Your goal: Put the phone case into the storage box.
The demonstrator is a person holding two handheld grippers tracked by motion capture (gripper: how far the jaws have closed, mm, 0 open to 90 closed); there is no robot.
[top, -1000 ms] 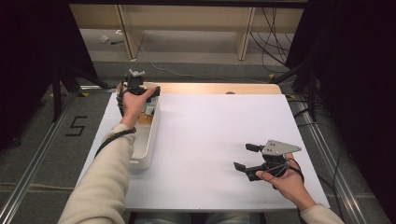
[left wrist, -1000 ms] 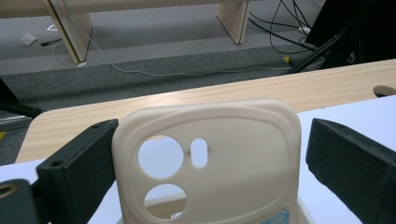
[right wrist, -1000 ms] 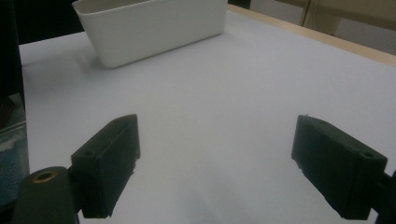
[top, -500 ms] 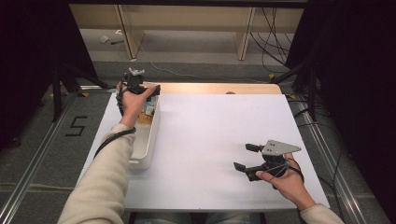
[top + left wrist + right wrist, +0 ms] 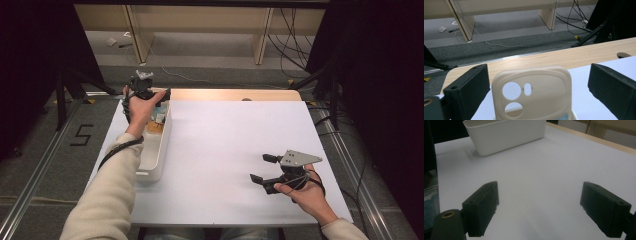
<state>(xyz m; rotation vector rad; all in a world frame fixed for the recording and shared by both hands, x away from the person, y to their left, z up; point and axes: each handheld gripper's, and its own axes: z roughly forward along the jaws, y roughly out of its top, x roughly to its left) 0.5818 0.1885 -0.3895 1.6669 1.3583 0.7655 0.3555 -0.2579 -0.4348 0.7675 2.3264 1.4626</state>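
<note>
A cream phone case (image 5: 536,100) with round camera cut-outs stands upright between the two jaws of my left gripper (image 5: 539,72). The jaws are spread wide, with a clear gap on the right side and only a slight one on the left. In the high view the left gripper (image 5: 150,95) is held over the far end of a long white bin (image 5: 156,155) at the table's left edge. My right gripper (image 5: 261,168) rests open at the near right of the white table top (image 5: 225,140). Nothing lies between its jaws (image 5: 539,192).
Small items (image 5: 159,118) lie in the bin's far end. The bin (image 5: 504,132) stands across the table from the right gripper. A bare wooden strip (image 5: 235,95) runs along the table's far edge. Beyond are bench legs (image 5: 137,35), floor cables (image 5: 290,30) and black stands (image 5: 320,75).
</note>
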